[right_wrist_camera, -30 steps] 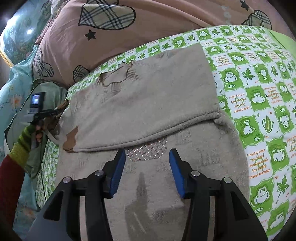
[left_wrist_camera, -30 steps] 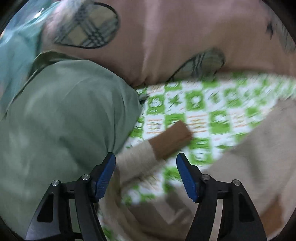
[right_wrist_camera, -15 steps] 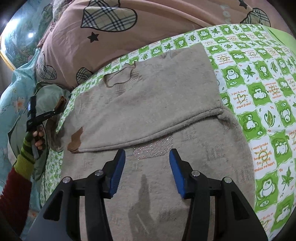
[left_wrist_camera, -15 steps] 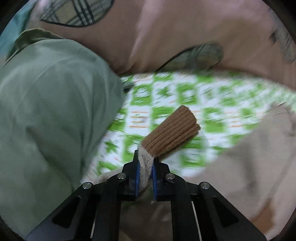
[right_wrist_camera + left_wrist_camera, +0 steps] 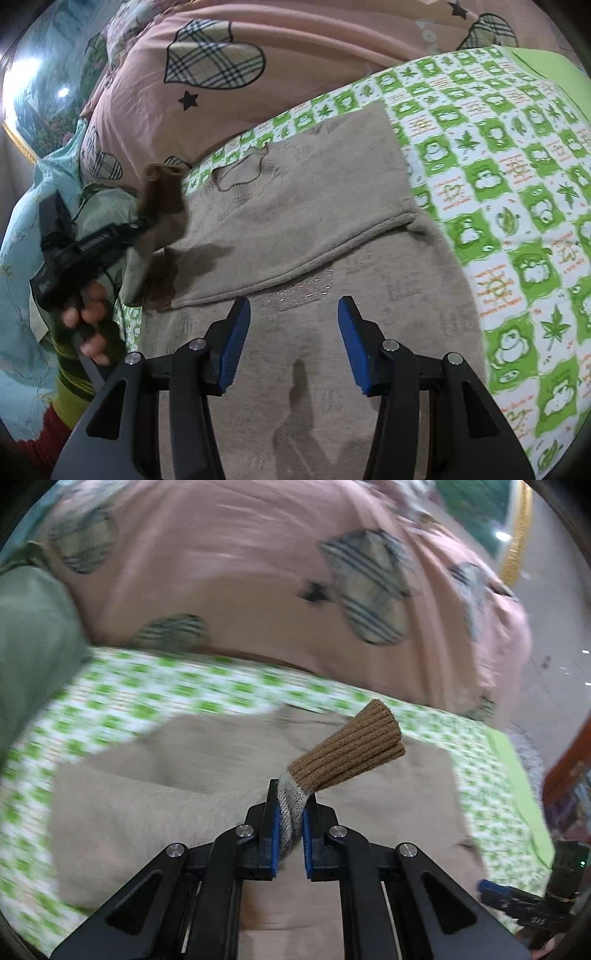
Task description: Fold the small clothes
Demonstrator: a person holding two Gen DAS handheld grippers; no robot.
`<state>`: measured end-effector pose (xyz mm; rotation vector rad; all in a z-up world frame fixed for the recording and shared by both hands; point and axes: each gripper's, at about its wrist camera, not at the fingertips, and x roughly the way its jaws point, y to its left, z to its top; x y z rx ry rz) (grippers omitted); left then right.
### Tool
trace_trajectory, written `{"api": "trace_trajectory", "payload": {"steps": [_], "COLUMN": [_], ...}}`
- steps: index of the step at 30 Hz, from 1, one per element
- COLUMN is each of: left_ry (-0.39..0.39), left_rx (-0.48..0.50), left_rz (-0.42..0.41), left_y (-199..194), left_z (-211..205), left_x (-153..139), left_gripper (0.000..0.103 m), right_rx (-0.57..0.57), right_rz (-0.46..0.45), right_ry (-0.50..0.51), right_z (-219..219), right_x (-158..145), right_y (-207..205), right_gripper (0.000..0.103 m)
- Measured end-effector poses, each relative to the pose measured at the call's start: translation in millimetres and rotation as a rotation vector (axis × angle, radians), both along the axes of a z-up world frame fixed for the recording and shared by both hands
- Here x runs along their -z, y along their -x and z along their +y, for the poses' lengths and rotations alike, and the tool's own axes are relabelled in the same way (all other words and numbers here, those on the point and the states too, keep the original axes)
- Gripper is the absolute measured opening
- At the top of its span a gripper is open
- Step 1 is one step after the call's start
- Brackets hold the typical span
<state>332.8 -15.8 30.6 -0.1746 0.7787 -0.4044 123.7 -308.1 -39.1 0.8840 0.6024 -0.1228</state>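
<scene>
A beige knit sweater [image 5: 314, 206] lies flat on a green-and-white frog-print sheet [image 5: 517, 177], its right sleeve folded across the body. My left gripper [image 5: 289, 829] is shut on the left sleeve just below its brown ribbed cuff [image 5: 351, 755] and holds it lifted over the sweater body [image 5: 155, 797]. In the right wrist view the left gripper [image 5: 142, 221] holds the raised cuff [image 5: 162, 186] at the sweater's left edge. My right gripper [image 5: 293, 339] is open and empty, hovering over the sweater's lower part near a glittery patch [image 5: 301, 291].
A pink quilt with plaid hearts [image 5: 214, 62] is piled along the far side of the bed. A pale green garment [image 5: 33, 635] and light blue bedding [image 5: 22, 229] lie to the left. The right gripper shows at the lower right in the left wrist view [image 5: 517, 901].
My left gripper closed on the sleeve near the cuff, lifted it and swung it right over the sweater body. The right gripper stayed open in place.
</scene>
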Motion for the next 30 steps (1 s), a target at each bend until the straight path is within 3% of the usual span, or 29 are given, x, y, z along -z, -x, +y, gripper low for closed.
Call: {"api": "trace_trajectory", "payload": {"steps": [2, 8, 13, 17, 18, 21, 24, 27, 30], "left_ry": [0.028, 0.015, -0.046, -0.029, -0.028, -0.007, -0.035, -0.093, -0.165], "left_rx": [0.055, 0.165, 0.211, 0.229, 0.222, 0.221, 0.185, 0.073, -0.145], "left_rz": [0.023, 0.062, 0.121, 0.158, 0.153, 0.147, 0.12, 0.093, 0.094], "left_y": [5.0, 13.2, 11.9, 24.3, 30.1, 46.0, 64.5, 77.6, 78.8], "left_z": [-37.7, -116.2, -141.6, -130.0, -124.1, -101.9, -69.5, -21.9, 45.4], "left_x": [11.3, 44.8, 79.2, 84.9, 82.7, 75.9, 68.1, 65.0, 66.1], "left_gripper": [0.008, 0.008, 0.014, 0.052, 0.056, 0.058, 0.062, 0.063, 0.063], "right_rx": [0.015, 0.035, 0.018, -0.004, -0.005, -0.012, -0.013, -0.029, -0.059], "right_rz": [0.0, -0.001, -0.023, -0.037, -0.039, -0.035, -0.014, 0.014, 0.047], "right_ry": [-0.009, -0.047, -0.06, -0.072, -0.086, -0.11, -0.118, -0.115, -0.11], "right_z": [-5.0, -14.9, -17.0, -20.6, -22.1, -25.9, -27.7, -24.5, -16.8], "right_x": [2.5, 10.4, 6.9, 3.0, 3.2, 5.6, 12.3, 20.3, 29.1], "right_y": [5.3, 8.4, -7.1, -29.0, -34.9, -50.7, -63.4, -77.9, -94.3], "right_gripper": [0.051, 0.051, 0.051, 0.051, 0.051, 0.051, 0.051, 0.051, 0.051]}}
